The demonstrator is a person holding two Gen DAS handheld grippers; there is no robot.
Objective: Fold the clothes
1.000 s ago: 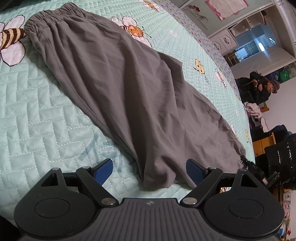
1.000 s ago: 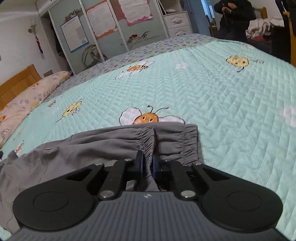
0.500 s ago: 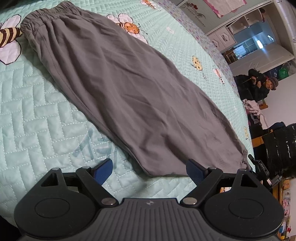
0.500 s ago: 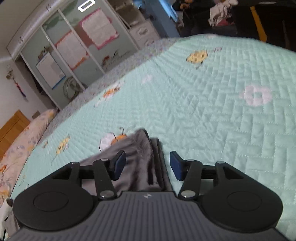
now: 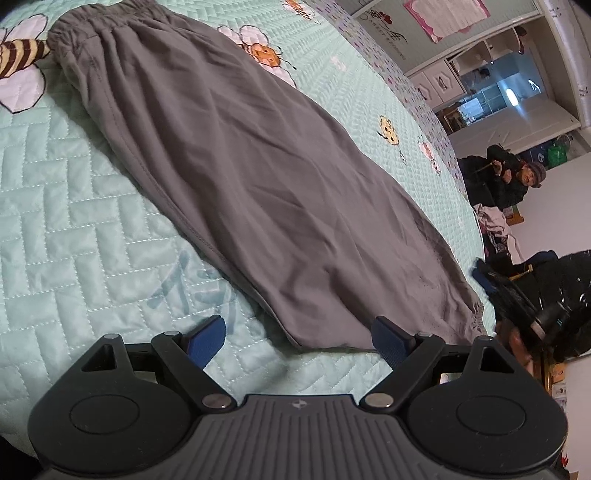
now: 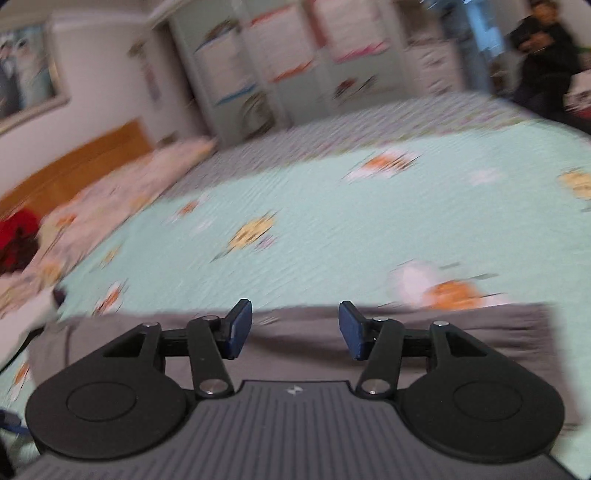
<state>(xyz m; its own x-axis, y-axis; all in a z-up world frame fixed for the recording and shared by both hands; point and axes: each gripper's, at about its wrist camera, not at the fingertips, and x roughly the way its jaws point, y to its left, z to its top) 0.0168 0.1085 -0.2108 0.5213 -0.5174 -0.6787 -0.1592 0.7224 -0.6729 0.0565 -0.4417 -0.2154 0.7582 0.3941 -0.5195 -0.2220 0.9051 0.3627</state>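
Note:
Grey trousers [image 5: 258,177] lie folded lengthwise and flat on the mint quilted bedspread [image 5: 74,229], elastic waistband [image 5: 99,14] at the far left, cuffs nearest me. My left gripper [image 5: 297,328] is open just in front of the cuff end, its blue pads on either side of the hem and clear of the cloth. In the blurred right wrist view my right gripper [image 6: 295,314] is open above the grey trousers [image 6: 480,332], with nothing between its pads.
The bed's edge runs close past the cuffs on the right. A person [image 5: 517,177] sits beyond it among dark clutter. In the right wrist view there are pillows [image 6: 129,184], a wooden headboard [image 6: 85,158] and wardrobes [image 6: 277,66] behind the bedspread [image 6: 332,221].
My right gripper opened, let go of the waistband and swung away to the side, blurring its view. The trousers were drawn out flat. The left gripper stayed where it was, open.

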